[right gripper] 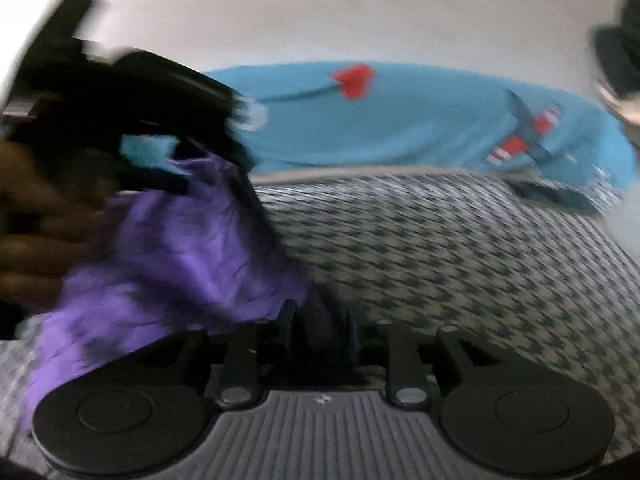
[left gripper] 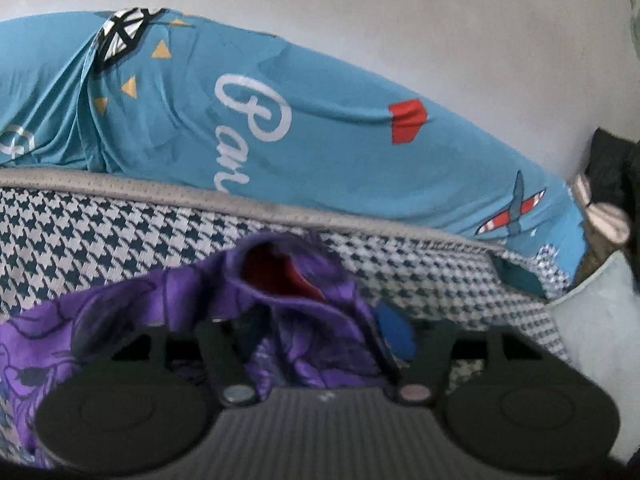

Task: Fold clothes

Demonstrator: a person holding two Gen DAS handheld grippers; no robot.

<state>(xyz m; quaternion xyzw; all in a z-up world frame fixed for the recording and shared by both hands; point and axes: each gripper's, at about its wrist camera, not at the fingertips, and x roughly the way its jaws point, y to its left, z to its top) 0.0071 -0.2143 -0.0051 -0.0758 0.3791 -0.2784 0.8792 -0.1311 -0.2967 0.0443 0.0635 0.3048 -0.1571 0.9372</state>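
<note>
1. Two grippers work a purple printed garment (left gripper: 304, 320) lying on a houndstooth bed cover (left gripper: 80, 236).
2. Left gripper (left gripper: 320, 336): jaws wide, cloth between them, not pinched.
3. Right gripper (right gripper: 320, 332): jaws narrow, fabric between; grip unclear through blur.
4. Likely best to lay both corners flat together before letting go.
</note>
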